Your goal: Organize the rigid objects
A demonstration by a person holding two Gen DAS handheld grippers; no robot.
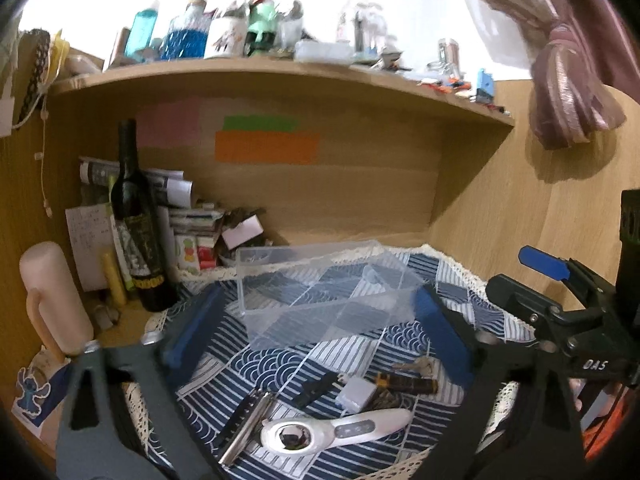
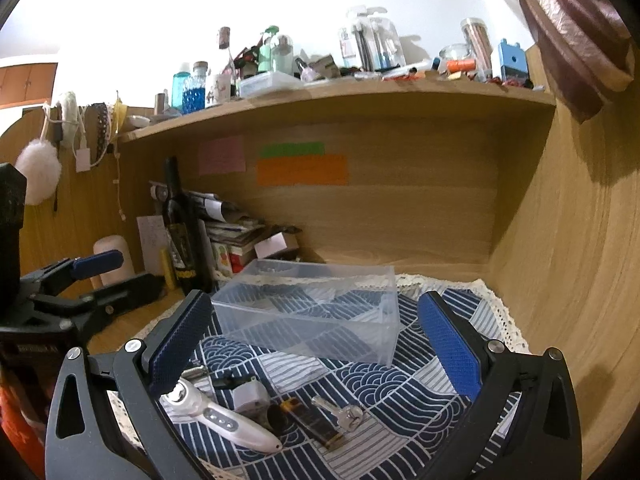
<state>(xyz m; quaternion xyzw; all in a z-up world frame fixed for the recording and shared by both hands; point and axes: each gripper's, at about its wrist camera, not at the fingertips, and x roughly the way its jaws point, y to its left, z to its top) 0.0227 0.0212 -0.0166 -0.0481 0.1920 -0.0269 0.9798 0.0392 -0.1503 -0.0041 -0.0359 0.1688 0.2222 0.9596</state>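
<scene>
A clear plastic divided box [image 1: 324, 292] [image 2: 312, 312] sits empty on a blue patterned cloth [image 1: 348, 344] [image 2: 400, 380]. In front of it lie small items: a white handheld device with a round metal head [image 1: 332, 432] [image 2: 224, 420], a grey block [image 1: 358, 394] [image 2: 250, 396], a dark brown tube [image 1: 408, 384] [image 2: 316, 426], keys [image 1: 416, 367] [image 2: 344, 412], a black clip [image 1: 316, 388] and a metal multi-tool [image 1: 248, 424]. My left gripper [image 1: 320, 332] is open above the items. My right gripper [image 2: 316, 344] is open, also empty.
A dark wine bottle [image 1: 138, 232] [image 2: 182, 236], a pale pink bottle [image 1: 56, 300] and stacked papers and small boxes [image 1: 192, 232] crowd the left back corner. A wooden shelf [image 1: 260, 72] [image 2: 340, 96] above holds many bottles. The desk's wooden side wall [image 2: 560, 260] stands right.
</scene>
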